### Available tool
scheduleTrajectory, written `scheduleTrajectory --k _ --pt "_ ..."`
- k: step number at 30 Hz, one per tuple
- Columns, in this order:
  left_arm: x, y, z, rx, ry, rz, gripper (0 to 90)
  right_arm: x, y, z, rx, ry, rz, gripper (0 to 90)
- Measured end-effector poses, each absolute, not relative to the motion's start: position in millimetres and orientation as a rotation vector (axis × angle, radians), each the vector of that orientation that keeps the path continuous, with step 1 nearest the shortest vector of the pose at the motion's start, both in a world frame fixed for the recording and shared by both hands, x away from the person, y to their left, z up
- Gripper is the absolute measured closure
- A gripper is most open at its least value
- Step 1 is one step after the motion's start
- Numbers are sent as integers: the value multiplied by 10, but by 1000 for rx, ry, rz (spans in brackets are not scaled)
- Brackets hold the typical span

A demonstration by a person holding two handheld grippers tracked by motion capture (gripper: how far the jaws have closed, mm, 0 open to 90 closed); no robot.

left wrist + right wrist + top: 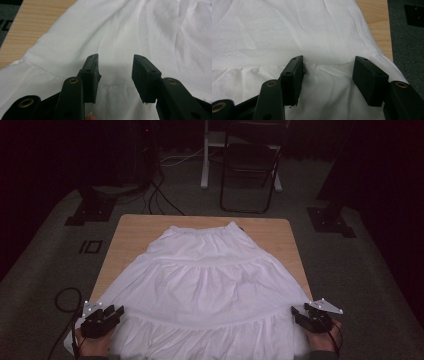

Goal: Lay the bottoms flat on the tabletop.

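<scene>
Near the person, the left gripper (114, 312) and the right gripper (298, 312) sit at the two sides of a soft white skirt (210, 280). Their black fingers (91, 75) are spread wide over the cloth, holding nothing. The wrinkly, frilly skirt lies flat on the wooden worktop (135, 232), its gathered waistband at the far end.

A skirt (207, 285) lies spread flat on a table (135, 232), its waistband toward the far edge and its hem hanging over the near edge. The left gripper (114, 312) sits at the skirt's near left side, the right gripper (298, 312) at its near right side, well apart. Beyond the table's far edge, a folding chair (250, 165) stands on the floor, with cables (160, 195) to its left.
</scene>
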State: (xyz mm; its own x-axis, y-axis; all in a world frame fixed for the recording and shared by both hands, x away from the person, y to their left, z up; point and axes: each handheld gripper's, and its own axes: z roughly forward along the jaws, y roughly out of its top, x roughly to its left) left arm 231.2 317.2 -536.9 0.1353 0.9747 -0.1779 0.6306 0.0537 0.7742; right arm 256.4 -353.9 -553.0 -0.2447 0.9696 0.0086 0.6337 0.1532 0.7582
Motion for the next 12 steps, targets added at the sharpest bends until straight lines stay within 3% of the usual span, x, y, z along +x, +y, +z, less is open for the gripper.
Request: scheduleTrajectory --k 12 --pt "2294 3169 -5344 1643 1561 608 569 2555 -3538 -5531 1521 1950 903 404"
